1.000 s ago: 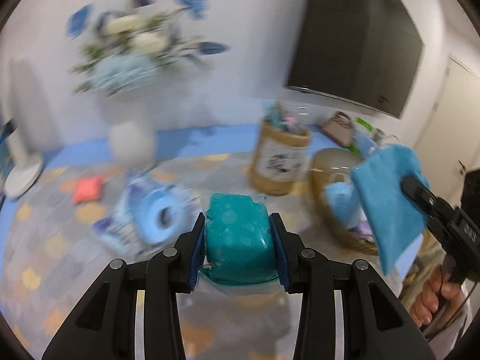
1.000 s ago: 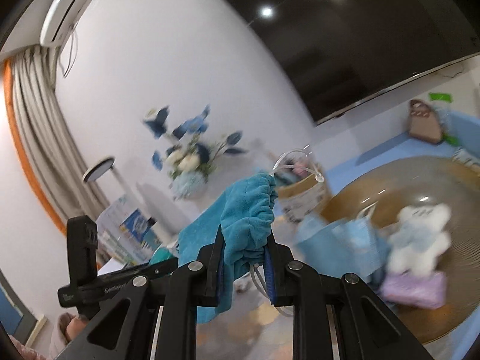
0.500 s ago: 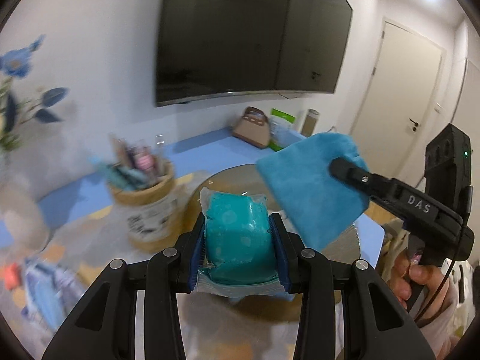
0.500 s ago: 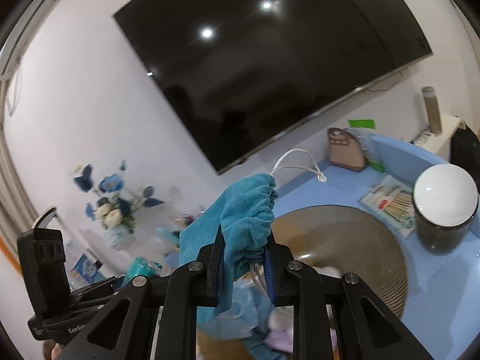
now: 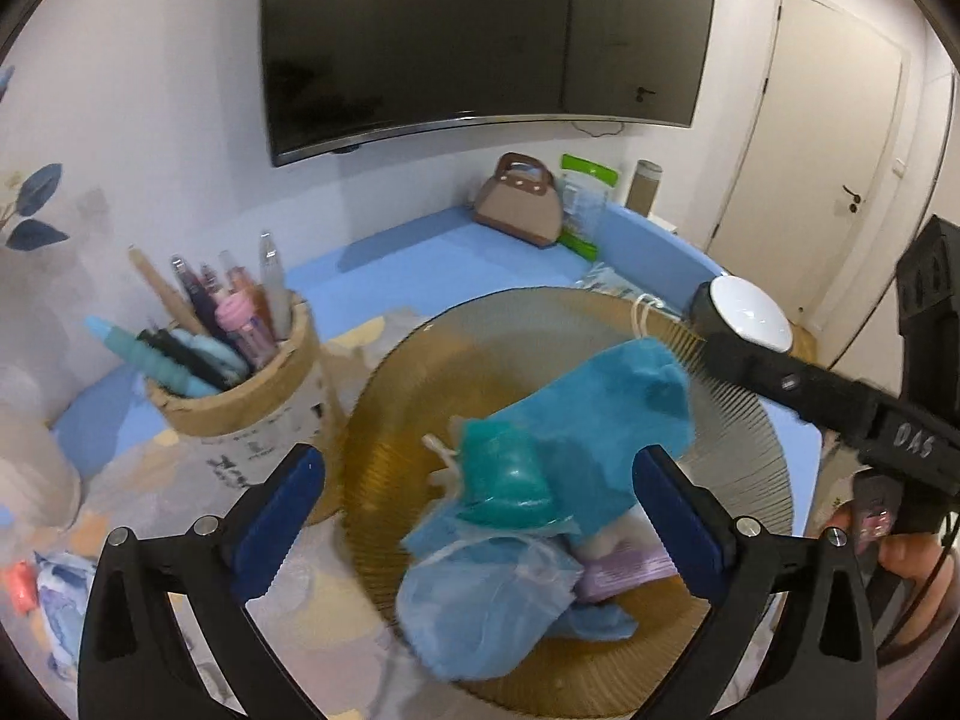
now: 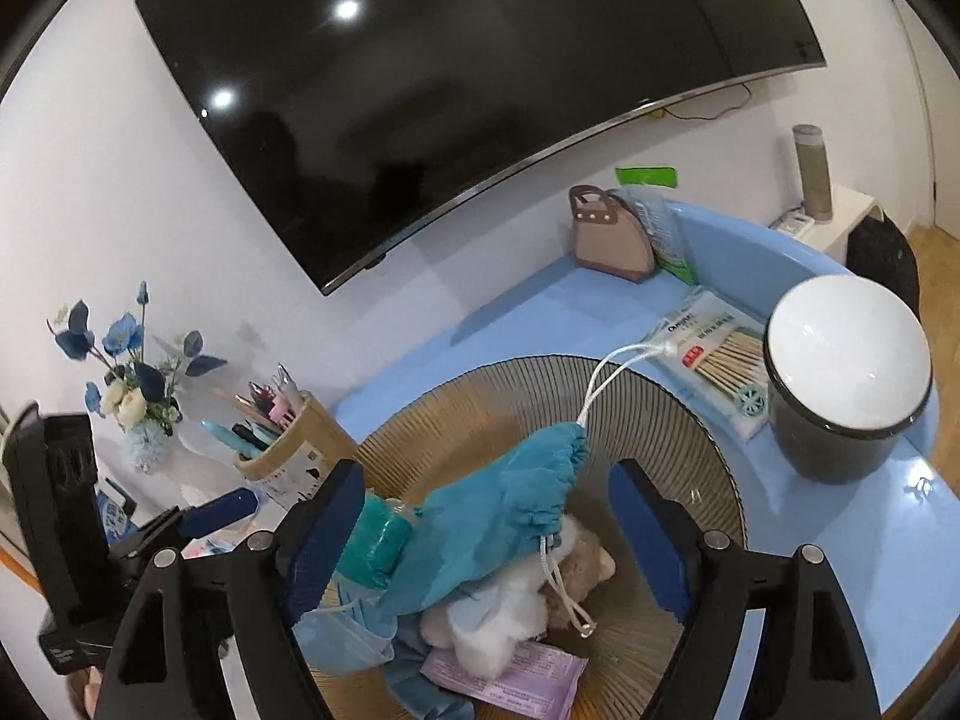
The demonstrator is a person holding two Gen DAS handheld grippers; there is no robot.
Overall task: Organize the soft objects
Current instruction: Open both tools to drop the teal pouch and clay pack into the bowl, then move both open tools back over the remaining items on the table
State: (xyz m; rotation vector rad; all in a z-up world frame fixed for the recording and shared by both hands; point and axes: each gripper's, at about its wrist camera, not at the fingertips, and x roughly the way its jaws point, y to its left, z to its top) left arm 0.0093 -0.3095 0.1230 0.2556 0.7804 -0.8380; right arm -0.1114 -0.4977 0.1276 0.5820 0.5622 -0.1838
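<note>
Left wrist: teal packet (image 5: 507, 474) released, fingers (image 5: 282, 504) opening

A dark television (image 5: 480, 36) hangs on the white wall (image 5: 150, 120); right of it, a closed door (image 5: 828, 168); below, a blue counter (image 5: 420, 246).

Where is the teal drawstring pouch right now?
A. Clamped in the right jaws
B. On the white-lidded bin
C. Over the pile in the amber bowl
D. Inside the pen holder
C: the teal drawstring pouch is over the amber bowl, clear of both pads.
</note>
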